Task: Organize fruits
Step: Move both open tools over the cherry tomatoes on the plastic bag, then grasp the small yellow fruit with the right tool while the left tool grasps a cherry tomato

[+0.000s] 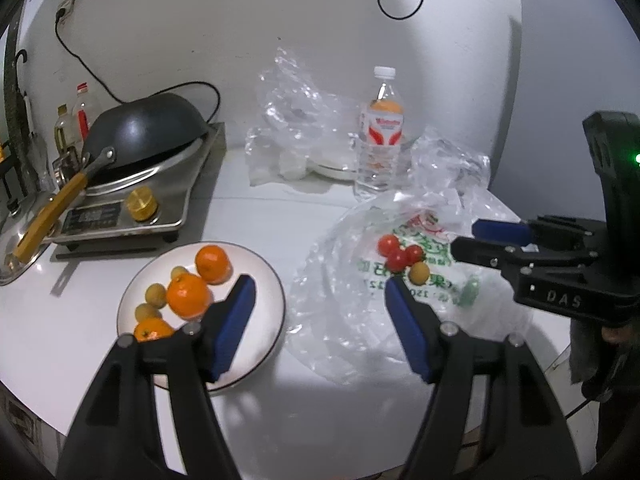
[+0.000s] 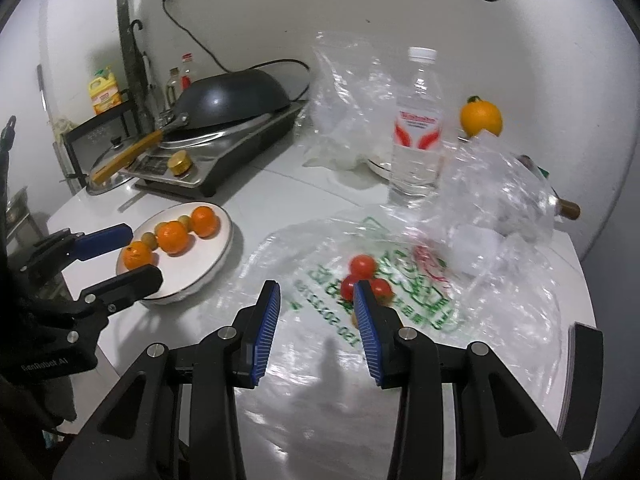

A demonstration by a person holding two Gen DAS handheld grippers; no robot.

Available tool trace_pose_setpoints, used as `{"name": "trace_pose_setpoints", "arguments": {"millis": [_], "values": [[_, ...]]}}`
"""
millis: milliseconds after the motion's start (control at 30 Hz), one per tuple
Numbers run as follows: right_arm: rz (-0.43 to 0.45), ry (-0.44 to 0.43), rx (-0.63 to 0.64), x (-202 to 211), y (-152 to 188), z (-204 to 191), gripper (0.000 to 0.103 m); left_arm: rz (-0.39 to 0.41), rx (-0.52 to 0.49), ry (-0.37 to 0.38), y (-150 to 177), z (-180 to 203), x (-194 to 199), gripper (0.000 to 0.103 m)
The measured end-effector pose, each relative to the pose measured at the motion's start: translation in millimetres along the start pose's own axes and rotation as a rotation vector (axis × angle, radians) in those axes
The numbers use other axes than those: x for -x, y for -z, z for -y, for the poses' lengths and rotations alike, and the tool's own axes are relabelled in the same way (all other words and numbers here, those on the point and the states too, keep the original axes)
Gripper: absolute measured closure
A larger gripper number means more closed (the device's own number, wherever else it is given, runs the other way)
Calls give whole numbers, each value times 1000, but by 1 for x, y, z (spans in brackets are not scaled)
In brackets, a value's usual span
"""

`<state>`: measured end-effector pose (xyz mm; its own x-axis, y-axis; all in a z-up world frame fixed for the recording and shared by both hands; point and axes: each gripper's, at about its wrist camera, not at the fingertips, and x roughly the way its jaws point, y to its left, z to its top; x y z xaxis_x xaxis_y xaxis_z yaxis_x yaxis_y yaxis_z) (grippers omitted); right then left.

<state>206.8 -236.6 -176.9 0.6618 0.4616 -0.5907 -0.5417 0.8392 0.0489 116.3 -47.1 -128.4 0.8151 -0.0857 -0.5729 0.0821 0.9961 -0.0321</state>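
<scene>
Item: plate (image 1: 264, 344), holds 3 oranges, small yellow fruits. Tomatoes (image 2: 362, 266) on plastic bag (image 2: 440, 344). My left gripper (image 1: 320, 284) spread, empty; right gripper (image 2: 316, 292) part-spread, prob. empty, tomatoes just ahead. Step: tomato pickup. Next: ease fwd, pinch one gently.

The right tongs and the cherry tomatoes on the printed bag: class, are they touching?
Cannot tell. In the right wrist view, one pad of the right tongs overlaps the cherry tomatoes, hiding any gap; in the left wrist view they look apart.
</scene>
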Motion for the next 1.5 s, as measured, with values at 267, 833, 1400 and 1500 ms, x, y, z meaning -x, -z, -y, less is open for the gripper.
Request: {"name": "trace_pose_setpoints", "arguments": {"millis": [267, 833, 1400, 1500], "values": [[-3, 8, -24, 0, 7, 22, 62, -12, -20, 13, -4, 19, -11, 35], [-73, -2, -54, -41, 14, 45, 62, -80, -51, 52, -4, 35, -56, 35], [-177, -20, -11, -96, 13, 34, 63, -111, -51, 82, -4, 32, -76, 35], [-194, -18, -6, -100, 14, 31, 68, -113, -49, 82, -4, 32, -77, 35]]}}
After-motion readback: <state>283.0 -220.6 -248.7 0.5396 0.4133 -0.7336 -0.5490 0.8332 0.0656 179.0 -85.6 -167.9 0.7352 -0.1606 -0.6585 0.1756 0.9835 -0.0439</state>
